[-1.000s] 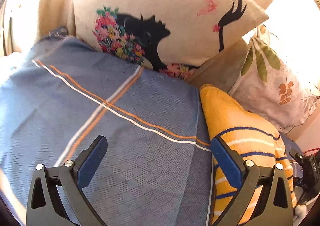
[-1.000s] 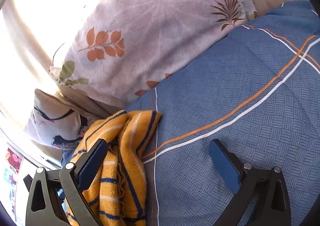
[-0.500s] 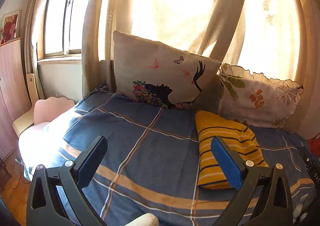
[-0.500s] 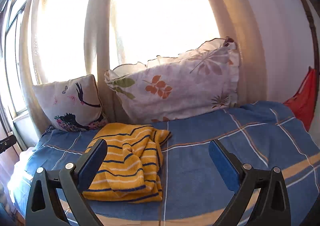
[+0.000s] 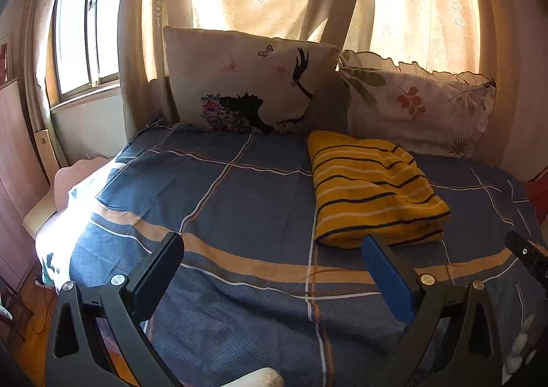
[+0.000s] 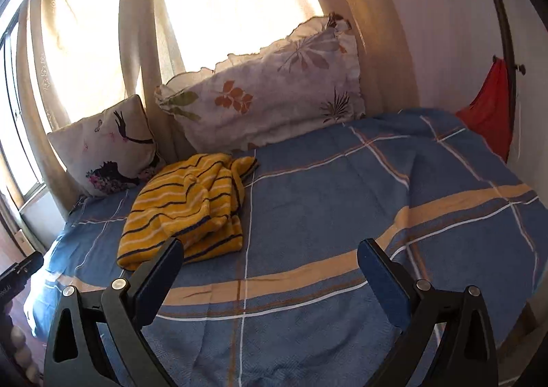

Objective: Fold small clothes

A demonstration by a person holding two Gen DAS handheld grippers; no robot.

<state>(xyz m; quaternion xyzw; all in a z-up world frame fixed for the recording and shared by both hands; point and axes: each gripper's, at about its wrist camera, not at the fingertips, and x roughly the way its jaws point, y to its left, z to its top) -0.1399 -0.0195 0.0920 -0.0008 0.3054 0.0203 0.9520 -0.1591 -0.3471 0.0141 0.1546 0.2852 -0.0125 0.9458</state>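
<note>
A yellow garment with dark and white stripes (image 5: 373, 188) lies folded on the blue checked bedspread (image 5: 239, 202), close to the pillows. From the right wrist view the same garment (image 6: 191, 209) sits left of centre, its top layer bunched. My left gripper (image 5: 274, 270) is open and empty, held back above the near part of the bed, left of the garment. My right gripper (image 6: 270, 270) is also open and empty, hovering short of the garment's near edge. Neither gripper touches the cloth.
Two pillows lean against the curtained window: one with a black silhouette print (image 5: 250, 82), one with leaf prints (image 5: 418, 106). A red cloth (image 6: 489, 116) hangs at the wall on the right. The bed's left edge drops toward a wooden floor (image 5: 20, 328).
Both grippers have pulled well back from the bedspread and risen; one second ago they were close over the garment and sheet, now the whole bed shows.
</note>
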